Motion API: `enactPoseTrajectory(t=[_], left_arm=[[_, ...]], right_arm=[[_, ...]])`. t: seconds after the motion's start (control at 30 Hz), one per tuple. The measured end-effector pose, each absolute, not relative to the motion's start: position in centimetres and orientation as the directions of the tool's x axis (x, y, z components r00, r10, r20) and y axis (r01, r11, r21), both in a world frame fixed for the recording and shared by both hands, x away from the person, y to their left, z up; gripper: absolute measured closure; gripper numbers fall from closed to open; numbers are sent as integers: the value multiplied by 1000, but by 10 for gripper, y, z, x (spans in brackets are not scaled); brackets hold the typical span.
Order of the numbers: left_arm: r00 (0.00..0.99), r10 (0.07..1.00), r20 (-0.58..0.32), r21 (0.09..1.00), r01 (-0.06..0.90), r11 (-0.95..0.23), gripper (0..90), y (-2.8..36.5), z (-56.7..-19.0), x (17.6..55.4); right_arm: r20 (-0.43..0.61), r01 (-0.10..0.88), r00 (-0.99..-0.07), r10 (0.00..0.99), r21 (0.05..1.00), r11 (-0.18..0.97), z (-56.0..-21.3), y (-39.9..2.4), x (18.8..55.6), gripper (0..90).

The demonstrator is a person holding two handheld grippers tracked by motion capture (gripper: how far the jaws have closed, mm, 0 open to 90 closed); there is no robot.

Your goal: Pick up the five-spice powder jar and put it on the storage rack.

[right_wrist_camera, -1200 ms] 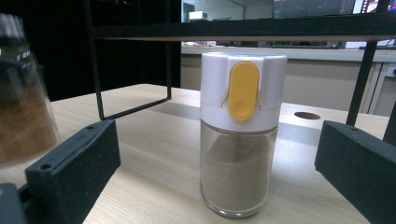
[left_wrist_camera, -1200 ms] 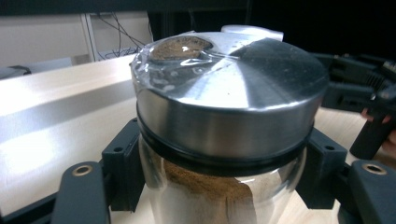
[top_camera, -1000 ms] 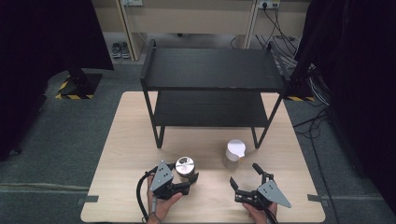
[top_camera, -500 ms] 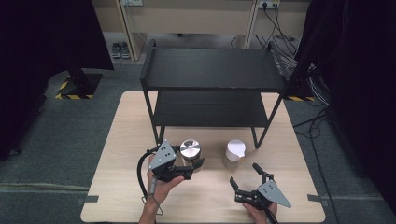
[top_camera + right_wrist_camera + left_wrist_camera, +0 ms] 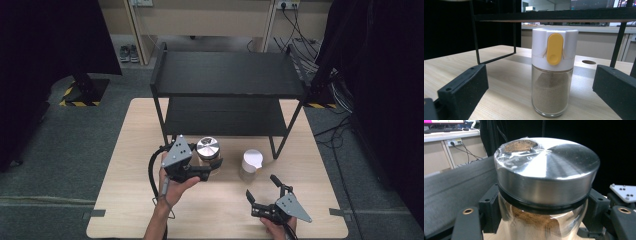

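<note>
Looking down from the high view, the wooden table (image 5: pixel 125 200) has bare room along its front and left edges, while a black two-tier rack (image 5: pixel 227 75) takes up its far half. The left hand (image 5: pixel 172 187) is raised in front of the rack's left leg, its left gripper (image 5: pixel 212 165) pointing to the right with the jaws closed on a glass jar (image 5: pixel 208 148) with a silver lid; a second ago jar and gripper were lower and nearer the table's front edge. The right gripper (image 5: pixel 262 189) sits near the front edge, where it was before, jaws spread wide and empty, pointing at a white-capped shaker (image 5: pixel 251 164) standing apart from it on the table beside the rack's right front leg. In the left gripper view, both black pads press the jar (image 5: pixel 544 225) just under its lid, brown powder showing through the glass, the rack's shelf (image 5: pixel 454 187) close behind. In the right gripper view, the shaker (image 5: pixel 554 72), with a yellow tab on its cap, stands upright beyond the open jaws, touching neither.
</note>
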State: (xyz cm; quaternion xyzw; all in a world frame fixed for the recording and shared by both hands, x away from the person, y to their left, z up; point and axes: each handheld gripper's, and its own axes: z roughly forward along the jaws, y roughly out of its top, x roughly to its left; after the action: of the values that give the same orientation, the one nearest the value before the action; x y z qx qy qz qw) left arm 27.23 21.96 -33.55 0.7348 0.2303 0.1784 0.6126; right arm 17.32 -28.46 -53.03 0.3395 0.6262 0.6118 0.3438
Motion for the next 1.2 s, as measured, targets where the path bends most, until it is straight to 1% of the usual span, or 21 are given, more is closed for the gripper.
enactPoseTrajectory(t=[0.13, 0.2, 0.23, 0.3, 0.33, 0.5, 0.63, 0.67, 0.83, 0.93, 1.2], left_arm=[[837, 546, -21, 984, 113, -134, 304, 221, -320, 281], [836, 549, -9, 985, 103, -141, 303, 219, -311, 285], [842, 540, 13, 986, 79, -148, 304, 219, -307, 289], [838, 546, 4, 985, 90, -146, 304, 217, -297, 292], [846, 533, 21, 987, 68, -147, 304, 218, -294, 297], [825, 564, 26, 987, 68, -144, 303, 214, -275, 300], [828, 560, 28, 989, 58, -136, 304, 216, -264, 308], [826, 564, 19, 988, 72, -139, 304, 216, -259, 308], [831, 556, 21, 984, 81, -158, 304, 216, -239, 318], [838, 545, 8, 982, 96, -162, 304, 217, -223, 327], [830, 558, 12, 979, 104, -175, 304, 214, -191, 341]], right_arm=[[-15, 5, -532, 846, 1000, 20, -530, -284, 173, 4], [-15, 5, -533, 846, 1000, 21, -530, -285, 173, 4], [-15, 5, -533, 846, 1000, 21, -530, -285, 173, 4], [-15, 5, -534, 845, 1000, 21, -530, -285, 173, 4], [-15, 5, -533, 846, 1000, 21, -530, -285, 173, 4], [-15, 6, -534, 845, 1000, 21, -530, -285, 173, 4], [-14, 6, -534, 845, 1000, 21, -530, -285, 173, 4], [-14, 7, -534, 845, 1000, 21, -530, -285, 174, 4], [-13, 8, -533, 846, 1000, 21, -530, -285, 173, 4], [-13, 9, -533, 846, 1000, 20, -530, -284, 173, 4], [-13, 10, -533, 846, 1000, 22, -529, -284, 173, 4]])
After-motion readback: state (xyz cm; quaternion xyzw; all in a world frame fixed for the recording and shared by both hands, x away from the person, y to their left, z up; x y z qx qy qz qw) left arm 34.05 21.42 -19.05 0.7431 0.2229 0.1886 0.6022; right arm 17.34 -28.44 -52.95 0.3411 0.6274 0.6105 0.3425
